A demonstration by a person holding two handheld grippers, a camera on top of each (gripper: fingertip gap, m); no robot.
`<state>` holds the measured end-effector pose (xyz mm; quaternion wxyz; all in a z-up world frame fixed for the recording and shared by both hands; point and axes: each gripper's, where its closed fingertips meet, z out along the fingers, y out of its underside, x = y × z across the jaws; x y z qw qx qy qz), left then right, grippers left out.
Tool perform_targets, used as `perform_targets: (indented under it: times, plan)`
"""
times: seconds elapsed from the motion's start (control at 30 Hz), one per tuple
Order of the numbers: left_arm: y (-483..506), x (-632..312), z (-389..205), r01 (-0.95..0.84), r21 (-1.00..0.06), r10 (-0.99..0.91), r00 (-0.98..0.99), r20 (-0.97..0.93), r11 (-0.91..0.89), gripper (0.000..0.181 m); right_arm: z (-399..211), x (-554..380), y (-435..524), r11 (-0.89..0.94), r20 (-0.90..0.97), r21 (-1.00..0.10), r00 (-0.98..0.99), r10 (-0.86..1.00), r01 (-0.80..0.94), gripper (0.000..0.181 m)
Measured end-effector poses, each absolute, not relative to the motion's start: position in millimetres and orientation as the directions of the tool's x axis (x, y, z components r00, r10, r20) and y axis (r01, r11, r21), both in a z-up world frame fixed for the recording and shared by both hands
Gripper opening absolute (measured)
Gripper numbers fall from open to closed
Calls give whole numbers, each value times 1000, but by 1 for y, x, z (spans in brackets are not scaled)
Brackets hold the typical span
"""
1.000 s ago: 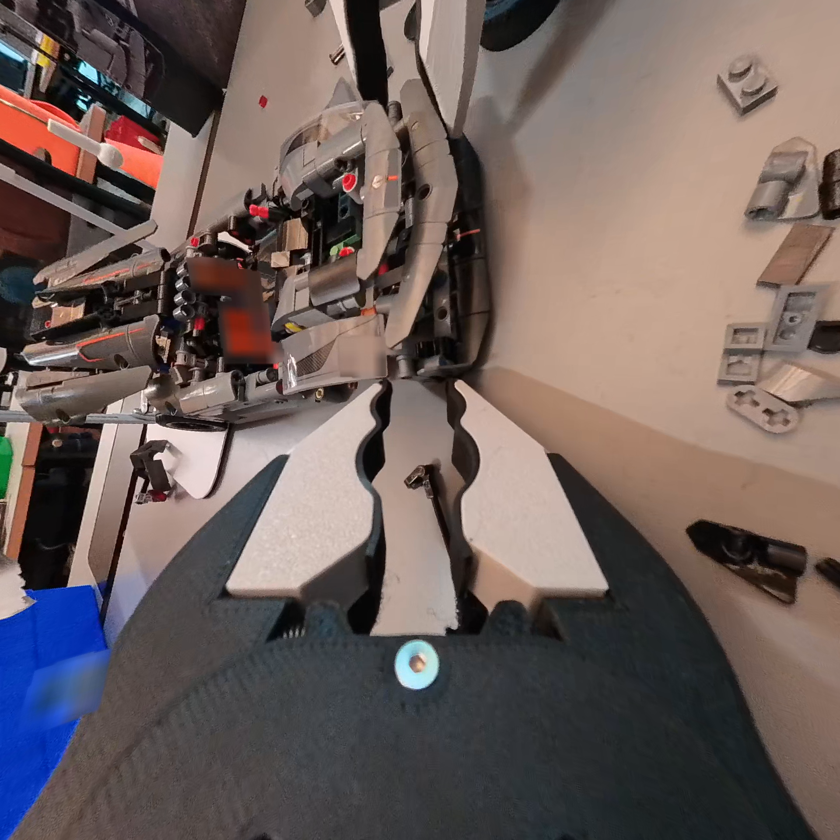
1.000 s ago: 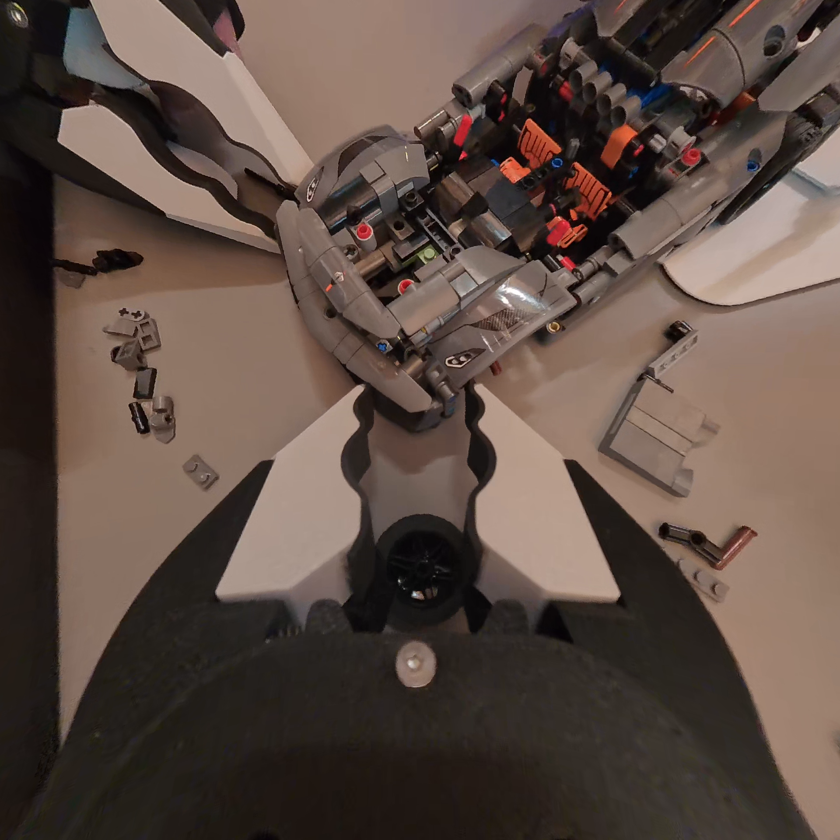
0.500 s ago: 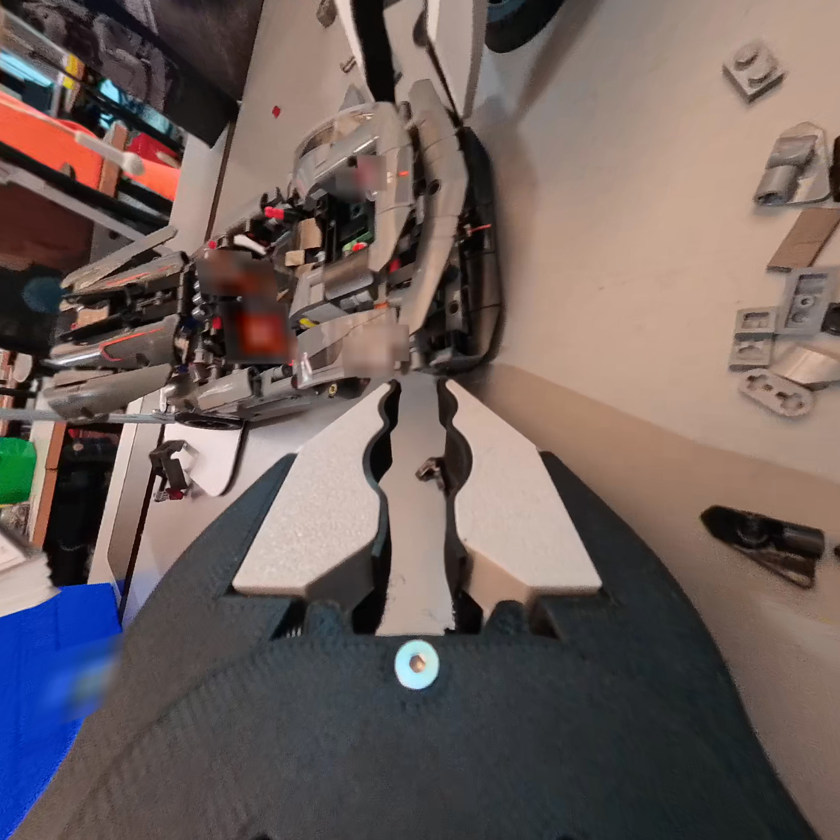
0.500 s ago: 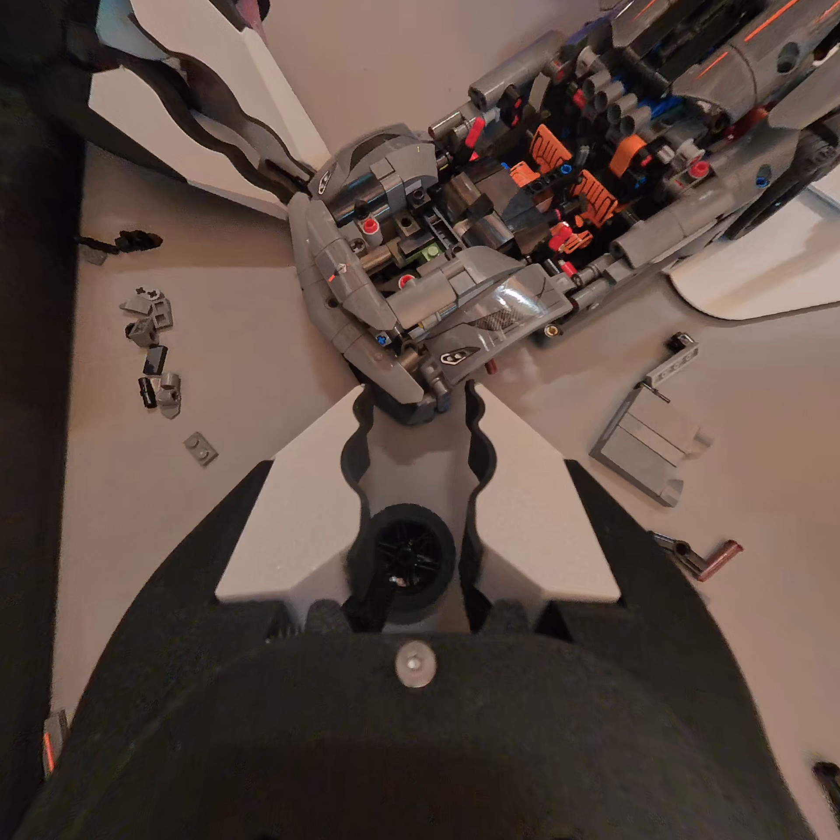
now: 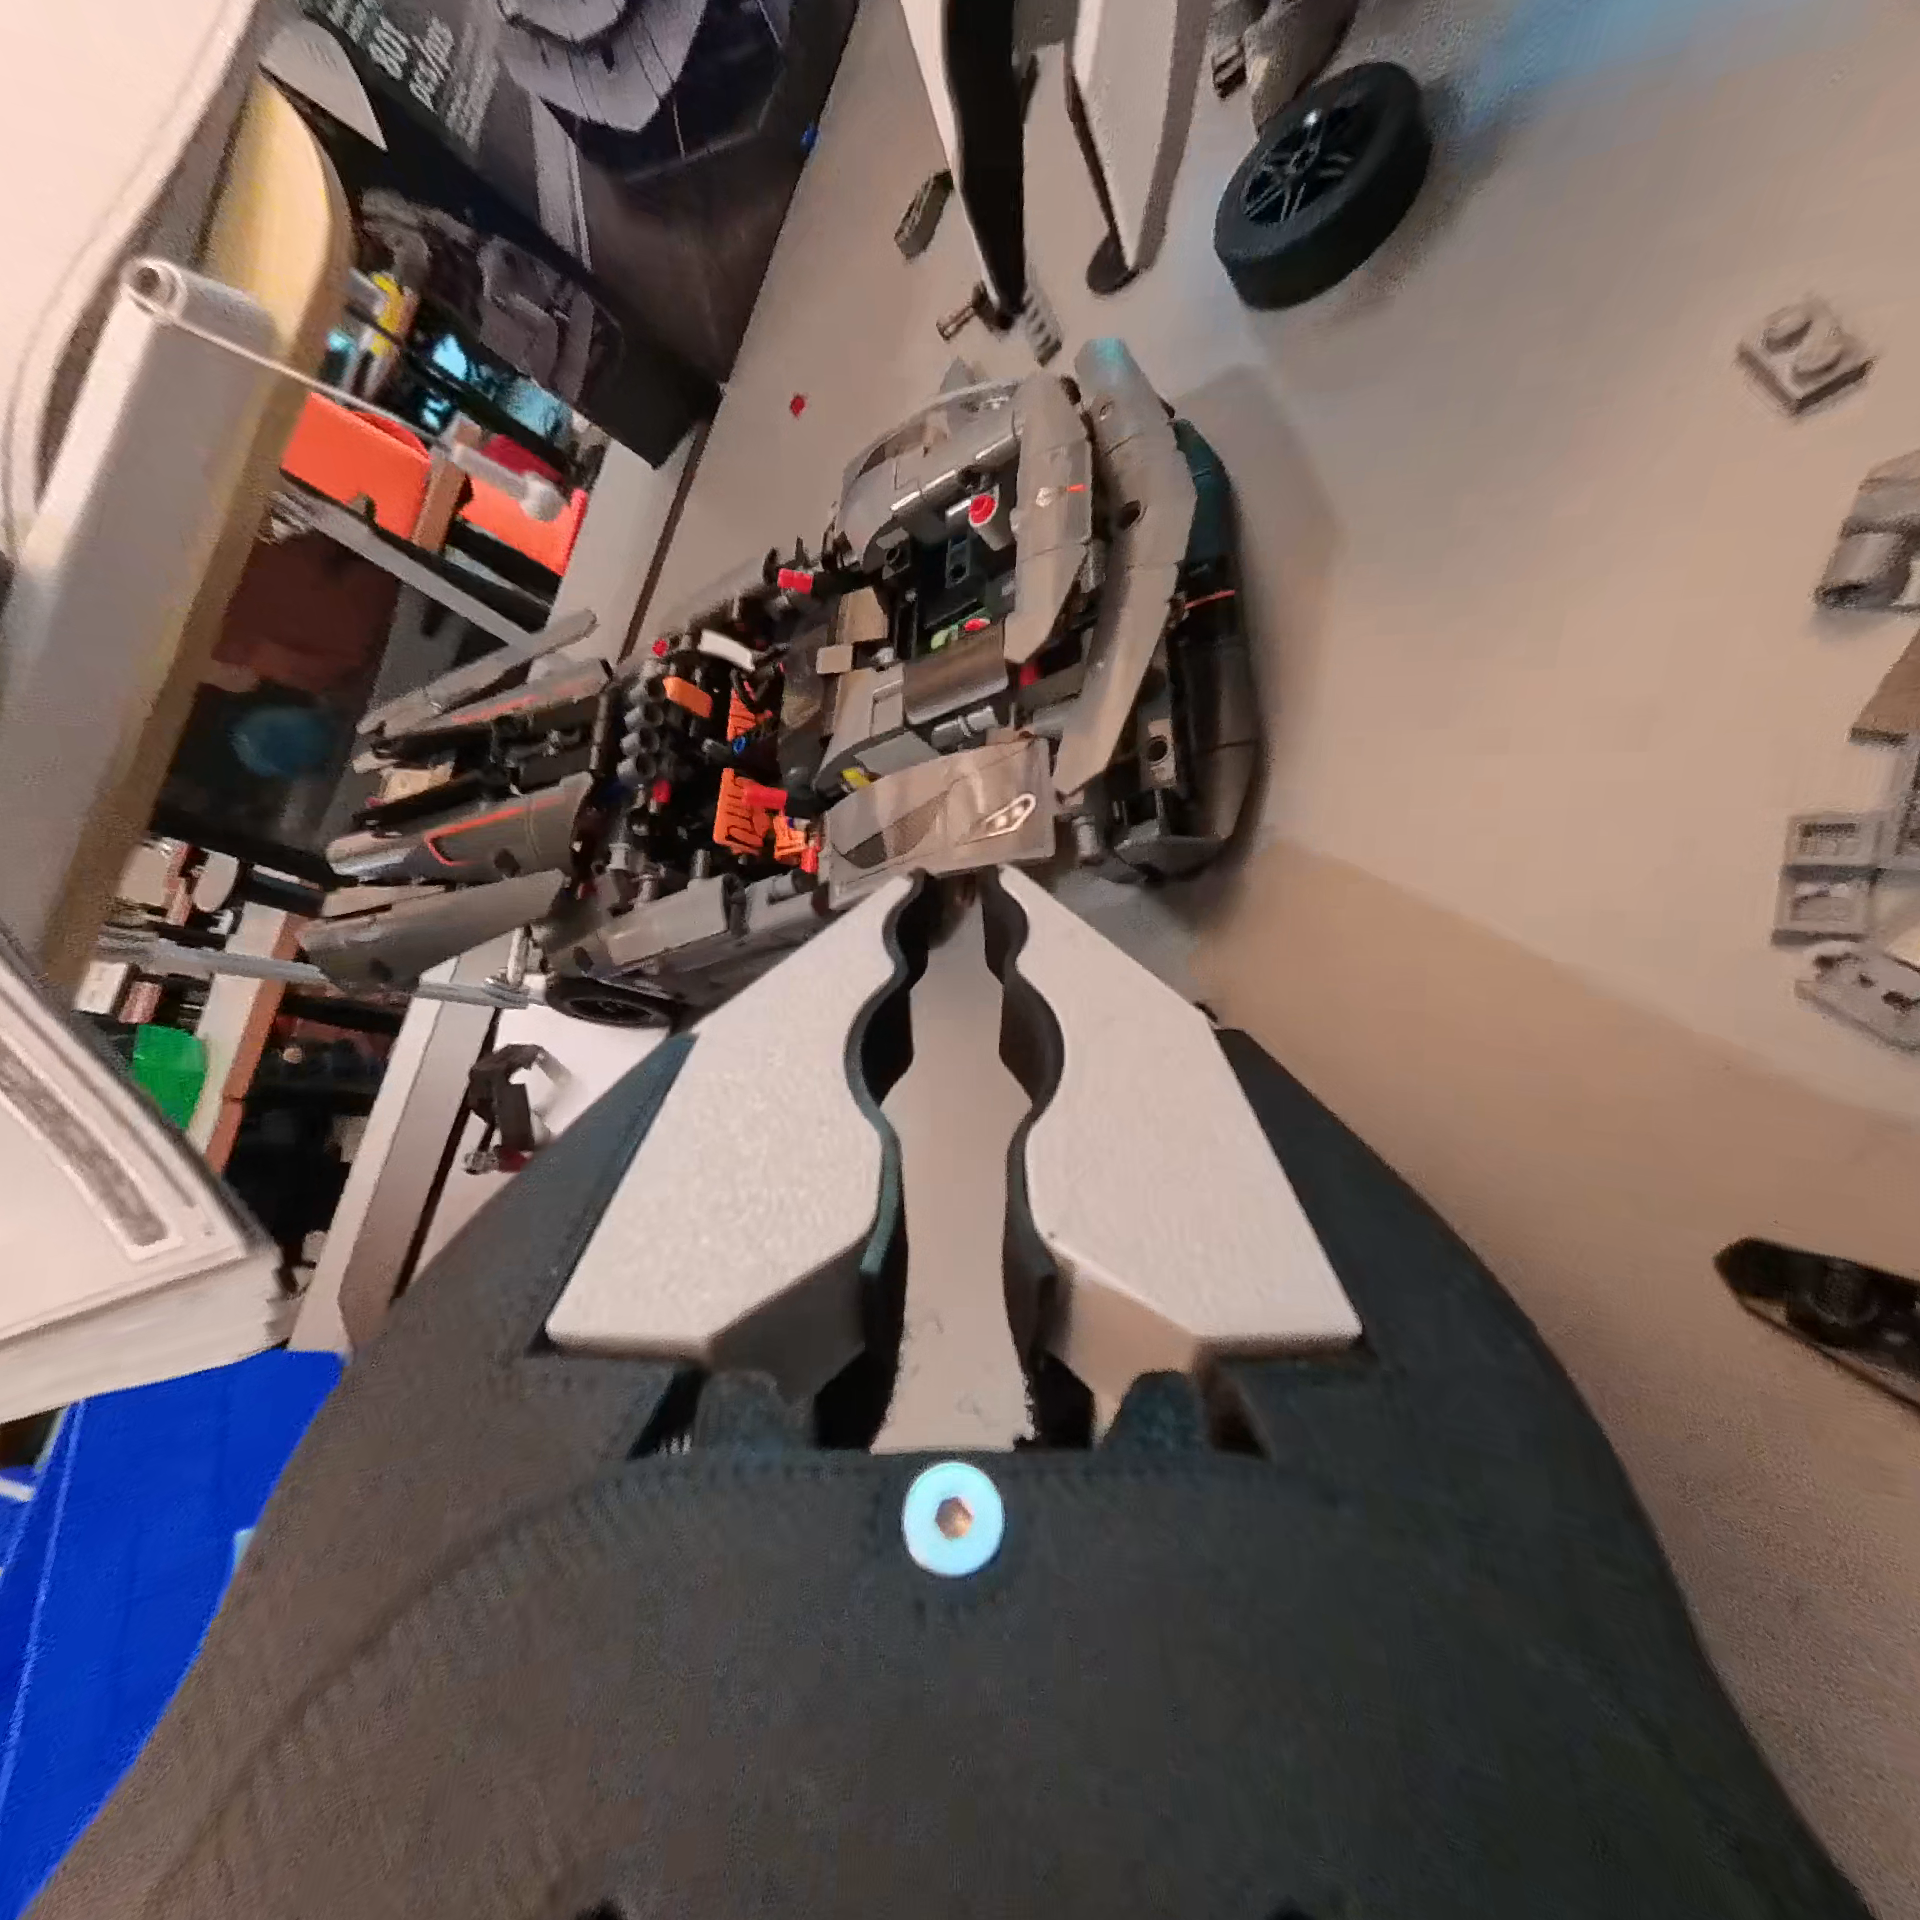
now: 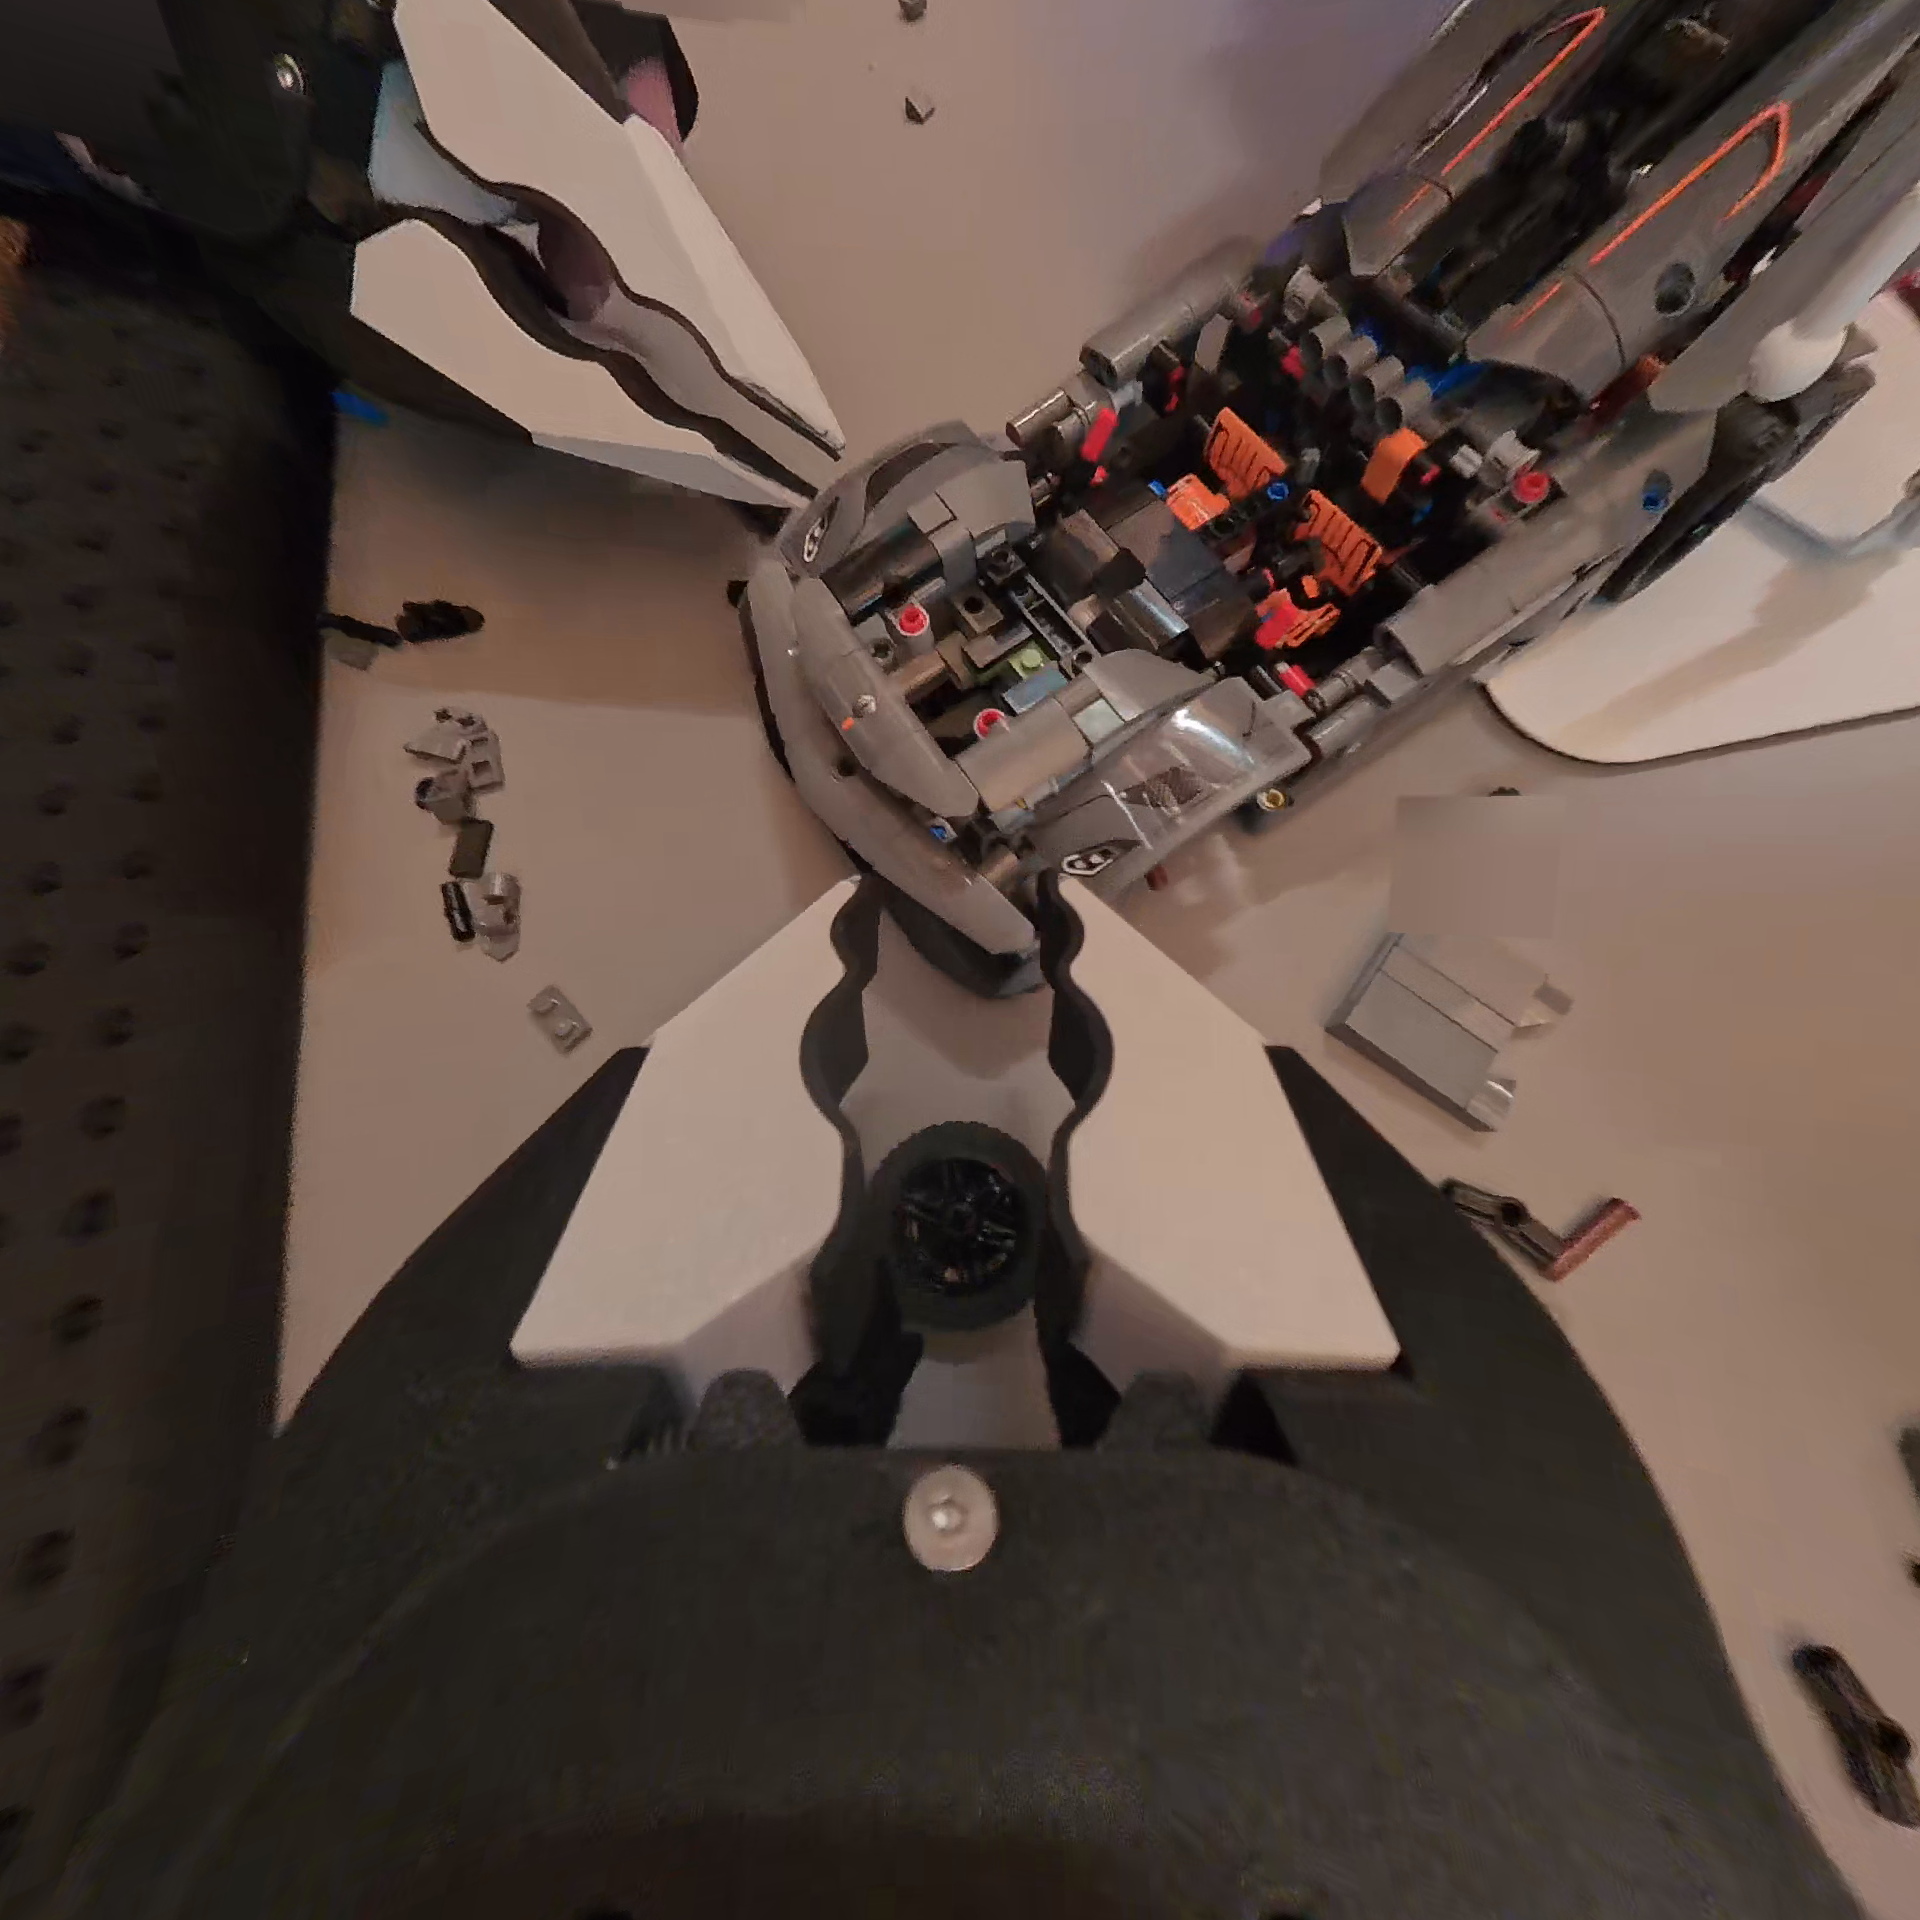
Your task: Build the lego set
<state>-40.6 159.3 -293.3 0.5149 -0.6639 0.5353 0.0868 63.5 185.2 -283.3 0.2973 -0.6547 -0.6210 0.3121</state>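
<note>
A black wheel (image 6: 961,1236) is gripped deep between the right gripper (image 6: 951,914) fingers, at the grey car model (image 6: 1195,644) nose. The left gripper (image 5: 951,894), partly parted and empty, has been drawn slightly back; wheel fitting appears next.

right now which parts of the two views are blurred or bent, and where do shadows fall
Left wrist view: loose grey pieces and the shelves at the edges smear, the lego car stays fairly sharp, and a shadow band crosses the table beside the car. Right wrist view: wide-angle bending curves the left tool, the black wheel sits in shade between the right tool's fingers, and the lower right corner smears.
</note>
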Motion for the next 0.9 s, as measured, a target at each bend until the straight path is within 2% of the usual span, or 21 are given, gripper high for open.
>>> perform_targets:
  times: [0.2, 0.37, 0.53, 0.8, 0.9]
  plan:
    - [150, -26, -286, -803, -571, -615, 367, -698, 169, 4, -297, 63, 199, -99, -43, -750, 101, 994, 653, 41]
    - [147, -16, -296, -832, -533, -636, 330, -697, 152, 4, -309, 62, 196, -44, -9, -720, 54, 998, 692, 43]
    - [149, -14, -303, -832, -546, -665, 353, -658, 98, 11, -313, 62, 198, -32, -9, -718, 37, 999, 695, 35]
    - [148, -9, -306, -851, -509, -646, 319, -694, 126, 8, -314, 62, 199, -35, -19, -721, 31, 999, 692, 30]
    - [149, -10, -306, -887, -432, -600, 257, -758, 165, 7, -314, 62, 199, -38, -24, -721, 31, 999, 691, 30]
